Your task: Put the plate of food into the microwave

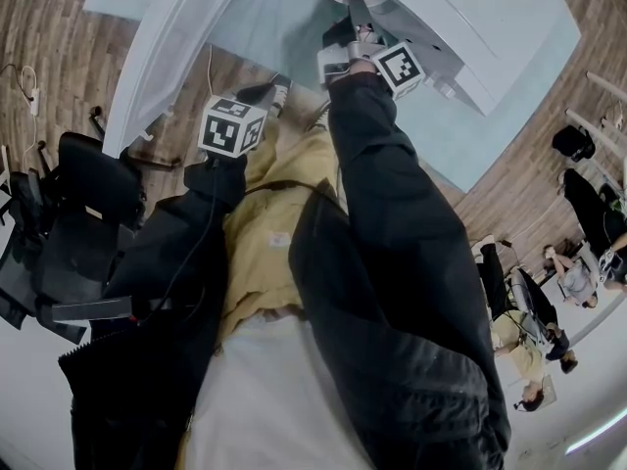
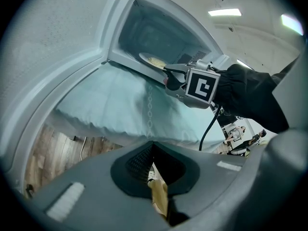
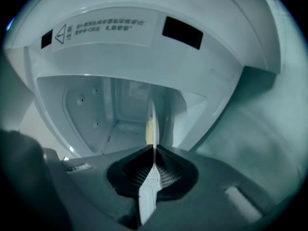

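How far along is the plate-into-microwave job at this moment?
Done: the microwave door stands open. In hand: the right gripper grips the plate of food by its rim, at the mouth of the cavity. Remaining: set it on the cavity floor, release, withdraw.

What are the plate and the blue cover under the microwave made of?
The plate looks like glazed ceramic or maybe hard plastic: it is white, thin and has a smooth rim. The cover looks like soft, matte cloth: it sags in folds.
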`<state>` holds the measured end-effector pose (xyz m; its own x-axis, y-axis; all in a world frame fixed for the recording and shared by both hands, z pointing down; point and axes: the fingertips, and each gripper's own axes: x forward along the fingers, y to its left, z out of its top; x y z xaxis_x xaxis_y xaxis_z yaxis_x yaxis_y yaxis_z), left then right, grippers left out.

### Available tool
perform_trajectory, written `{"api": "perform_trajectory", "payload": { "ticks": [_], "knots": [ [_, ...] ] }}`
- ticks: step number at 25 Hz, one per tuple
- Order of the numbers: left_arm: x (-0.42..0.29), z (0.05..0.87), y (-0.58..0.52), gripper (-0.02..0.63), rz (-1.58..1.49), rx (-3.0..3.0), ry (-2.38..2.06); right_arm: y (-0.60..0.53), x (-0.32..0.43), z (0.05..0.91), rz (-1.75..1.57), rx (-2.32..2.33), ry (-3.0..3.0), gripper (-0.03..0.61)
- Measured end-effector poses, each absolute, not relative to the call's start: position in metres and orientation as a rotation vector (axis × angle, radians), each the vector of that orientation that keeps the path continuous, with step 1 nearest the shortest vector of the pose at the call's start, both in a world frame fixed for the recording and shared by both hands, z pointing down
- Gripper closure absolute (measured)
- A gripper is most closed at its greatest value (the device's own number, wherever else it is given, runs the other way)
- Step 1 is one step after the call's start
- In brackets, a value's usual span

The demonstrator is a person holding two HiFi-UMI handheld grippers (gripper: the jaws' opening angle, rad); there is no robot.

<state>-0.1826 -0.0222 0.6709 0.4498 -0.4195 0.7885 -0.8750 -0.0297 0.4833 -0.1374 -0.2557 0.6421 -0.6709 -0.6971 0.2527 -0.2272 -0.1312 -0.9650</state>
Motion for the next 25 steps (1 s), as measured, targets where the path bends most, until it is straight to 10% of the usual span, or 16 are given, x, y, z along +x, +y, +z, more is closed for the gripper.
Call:
{"api": "perform_trajectory", "payload": {
  "ticks": [15,25],
  "knots": [
    [-0.171,0.628,-0.045,0.618,0.448,1.74,-1.19,-0.2,-0.125,0.615,-1.845,-1.014,2.001,0.477],
    [-0.134,0.506,-0.109,0.618,0.355,2.038,-1.303,-0.135,-0.097,0.471,-1.319,-0.993,2.617,0.583]
  ]
}}
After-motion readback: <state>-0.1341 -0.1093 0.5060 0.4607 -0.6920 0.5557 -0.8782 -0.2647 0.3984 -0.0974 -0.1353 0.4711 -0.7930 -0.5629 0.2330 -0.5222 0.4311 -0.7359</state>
